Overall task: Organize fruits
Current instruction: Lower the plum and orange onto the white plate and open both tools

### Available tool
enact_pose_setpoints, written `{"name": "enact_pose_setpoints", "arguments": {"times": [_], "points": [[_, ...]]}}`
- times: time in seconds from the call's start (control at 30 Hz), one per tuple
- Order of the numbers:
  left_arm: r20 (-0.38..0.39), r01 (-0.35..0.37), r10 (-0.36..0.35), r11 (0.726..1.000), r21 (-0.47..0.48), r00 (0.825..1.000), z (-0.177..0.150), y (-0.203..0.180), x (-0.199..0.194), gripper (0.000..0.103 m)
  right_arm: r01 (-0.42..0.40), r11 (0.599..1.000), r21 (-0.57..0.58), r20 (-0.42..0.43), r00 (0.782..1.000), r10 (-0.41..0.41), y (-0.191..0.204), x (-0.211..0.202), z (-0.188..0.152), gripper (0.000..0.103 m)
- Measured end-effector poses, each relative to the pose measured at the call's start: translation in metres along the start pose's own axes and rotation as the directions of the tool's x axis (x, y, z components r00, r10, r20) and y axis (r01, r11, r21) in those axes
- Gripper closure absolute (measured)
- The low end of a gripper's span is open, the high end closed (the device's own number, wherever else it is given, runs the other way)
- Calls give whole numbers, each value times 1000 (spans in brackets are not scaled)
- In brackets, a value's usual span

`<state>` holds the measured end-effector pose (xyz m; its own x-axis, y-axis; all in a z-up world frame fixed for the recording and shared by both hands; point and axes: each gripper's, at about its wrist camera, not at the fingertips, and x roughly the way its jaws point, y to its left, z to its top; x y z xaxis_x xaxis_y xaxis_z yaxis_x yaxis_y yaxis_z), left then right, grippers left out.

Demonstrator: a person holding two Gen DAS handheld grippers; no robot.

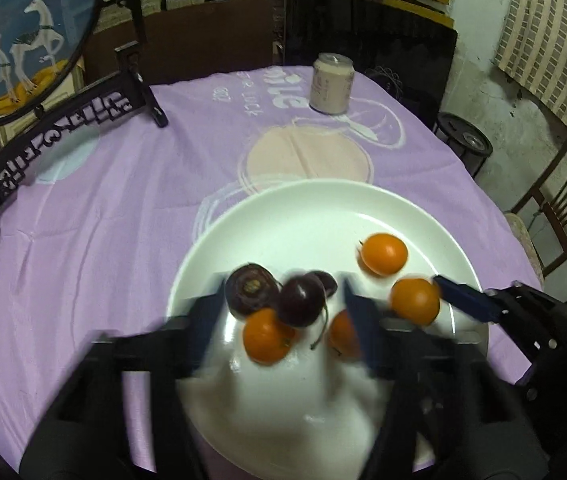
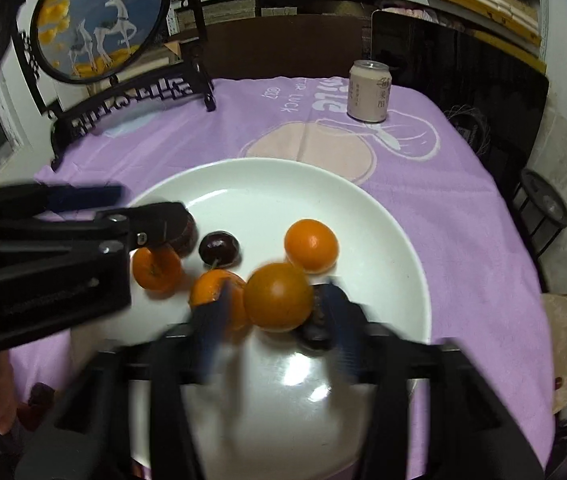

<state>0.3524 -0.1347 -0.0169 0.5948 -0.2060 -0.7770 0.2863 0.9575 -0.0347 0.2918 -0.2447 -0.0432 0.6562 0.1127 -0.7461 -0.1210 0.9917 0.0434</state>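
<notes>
Holding left gripper (image 1: 283, 320) wide open over the near part of the white plate (image 1: 283, 208), gripping nothing. Straddling a dark round fruit (image 1: 249, 288), a dark cherry (image 1: 303, 300) and an orange fruit (image 1: 265, 336) with the fingers, all blurred.

Bringing right gripper (image 2: 277, 320) in from the near right with jaws partly apart and a second orange fruit (image 2: 277, 296) sitting between them. Failing to tell through the blur whether the pads are pressing it or only flanking it. Noting another dark fruit (image 2: 319, 328) just beside the right finger.

Seeing a third orange fruit (image 2: 311, 246) farther right on the plate and a fourth orange fruit (image 2: 219, 294) near the left finger. Finding every visible fruit on the plate already, none on the purple cloth (image 1: 123, 184).

Judging the task as partway: gathering looks done, grouping not. Still reading oranges and dark fruits as mixed at the near-centre, touching each other. Probably needing the oranges pulled right and the dark ones kept left.

Leaving the can (image 1: 332, 83) far back and the round deer screen (image 1: 23, 32) far left, well apart.
</notes>
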Motion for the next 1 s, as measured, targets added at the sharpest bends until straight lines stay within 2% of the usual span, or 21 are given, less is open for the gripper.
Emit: {"name": "enact_pose_setpoints", "arguments": {"times": [0.13,0.17,0.2,0.27,0.43,0.6,0.77,1.0], "points": [[26,0,0,1000,-7,1000,-13,10,-30,23,28,999,-35,6,1000,-28,8,-23,-6,35],[33,4,-4,1000,-10,999,-19,13,-38,18,34,999,-35,6,999,-33,10,-30,-8,31],[42,5,-4,1000,-11,999,-29,17,-50,16,32,999,-32,12,999,-31,12,-42,-14,28],[54,-18,19,1000,-12,998,-50,22,-70,13,13,1000,-22,27,1000,-12,17,-62,-27,15],[83,-20,23,999,-46,996,-117,32,-118,12,-34,999,21,48,998,33,36,-108,-75,15],[84,-33,39,997,-63,996,-172,34,-147,12,-32,999,17,58,998,31,56,-138,-103,15],[80,-11,19,996,-90,997,-198,41,-163,12,-18,1000,-9,57,998,19,72,-153,-112,15],[103,-19,31,993,-114,994,-215,54,-182,12,-11,1000,-20,65,998,12,84,-166,-120,15]]}}
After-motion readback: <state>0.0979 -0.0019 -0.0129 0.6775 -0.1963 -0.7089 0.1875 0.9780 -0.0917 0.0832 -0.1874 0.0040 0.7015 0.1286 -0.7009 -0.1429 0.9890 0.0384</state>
